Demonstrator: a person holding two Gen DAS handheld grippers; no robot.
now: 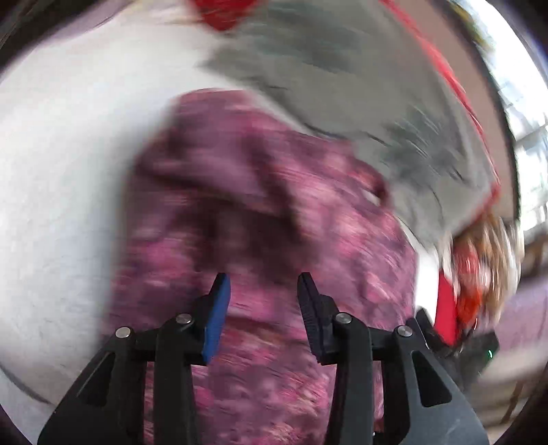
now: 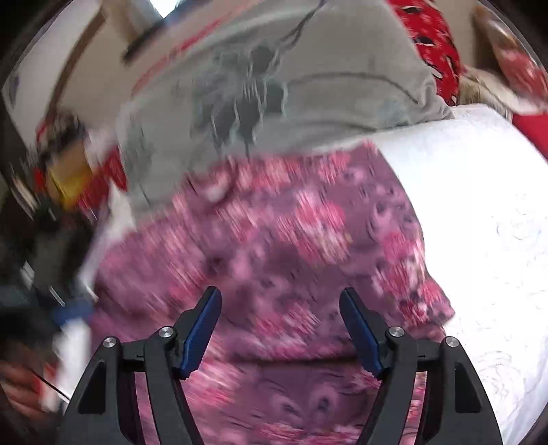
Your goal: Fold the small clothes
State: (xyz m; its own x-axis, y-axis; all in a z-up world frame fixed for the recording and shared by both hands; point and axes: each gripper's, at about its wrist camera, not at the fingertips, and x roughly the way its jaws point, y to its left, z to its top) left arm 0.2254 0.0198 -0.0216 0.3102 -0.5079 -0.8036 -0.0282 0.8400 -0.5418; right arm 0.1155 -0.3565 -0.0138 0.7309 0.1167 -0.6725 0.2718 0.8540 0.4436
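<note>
Two heavily motion-blurred fisheye views, both looking down on clothes spread over a white textured cloth surface [image 1: 58,191].

Left wrist view: left gripper [image 1: 263,284] with black fingers and blue pads, fingers apart with a clear gap, nothing between them. Directly beneath and ahead, a crumpled purple-pink flowered garment [image 1: 260,212], filling the middle and lower part of the view. Beyond it, toward the upper right, a grey garment with a dark print [image 1: 342,85], its near edge overlapping the far edge of the flowered piece. Red fabric [image 1: 219,13] at the top edge; more red and orange-brown items [image 1: 472,274] bunched at the right side, too blurred to name. Bare white surface across the whole left side.

Right wrist view: right gripper [image 2: 280,294], same black fingers with blue pads, fingers spread wide, holding nothing. The flowered garment [image 2: 274,239] below and ahead. The grey printed garment [image 2: 274,85] across the top, overlapping the flowered piece's far edge. Red fabric with a black-and-white pattern [image 2: 431,41] at the upper right corner. White surface [image 2: 479,222] bare on the right. A blurred jumble of black, yellow and red [image 2: 65,178] on the left, not identifiable.
</note>
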